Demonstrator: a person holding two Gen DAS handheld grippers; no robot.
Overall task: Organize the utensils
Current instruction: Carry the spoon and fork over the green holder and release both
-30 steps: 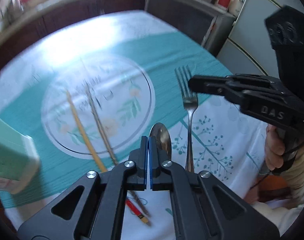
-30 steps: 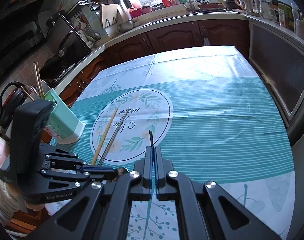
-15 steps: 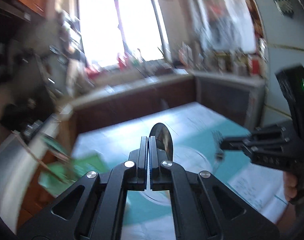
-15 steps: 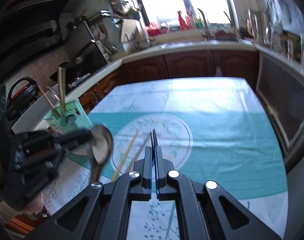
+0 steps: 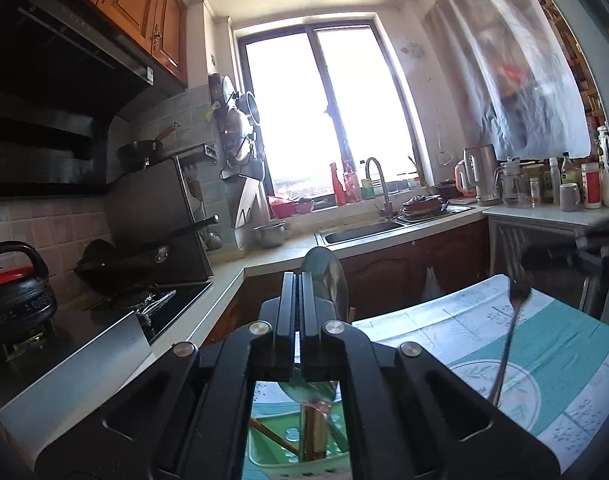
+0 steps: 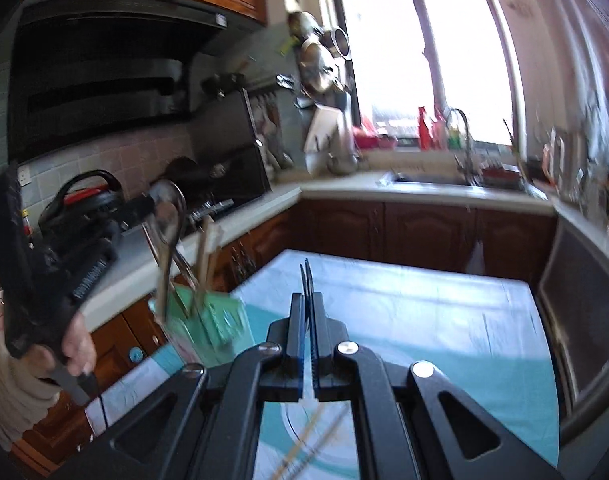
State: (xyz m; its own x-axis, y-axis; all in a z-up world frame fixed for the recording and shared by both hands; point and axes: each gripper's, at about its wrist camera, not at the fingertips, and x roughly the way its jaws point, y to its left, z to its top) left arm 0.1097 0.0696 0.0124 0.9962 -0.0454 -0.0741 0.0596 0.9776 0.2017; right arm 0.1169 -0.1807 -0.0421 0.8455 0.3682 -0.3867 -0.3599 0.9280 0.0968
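Left wrist view: the left gripper (image 5: 297, 280) is clenched on a shiny metal spoon (image 5: 326, 280), whose bowl stands up just past the fingertips, directly over the pale green plastic utensil holder (image 5: 300, 446) at 6 o'clock. At 3 o'clock a silver metal fork (image 5: 508, 344) hangs tines-up from the right gripper (image 6: 306, 280), which is clamped on its handle. On the teal-and-white floral tablecloth (image 6: 404, 320), wooden chopsticks (image 6: 304, 444) lie at 6 o'clock in the right wrist view, and the holder sits at 9 o'clock there.
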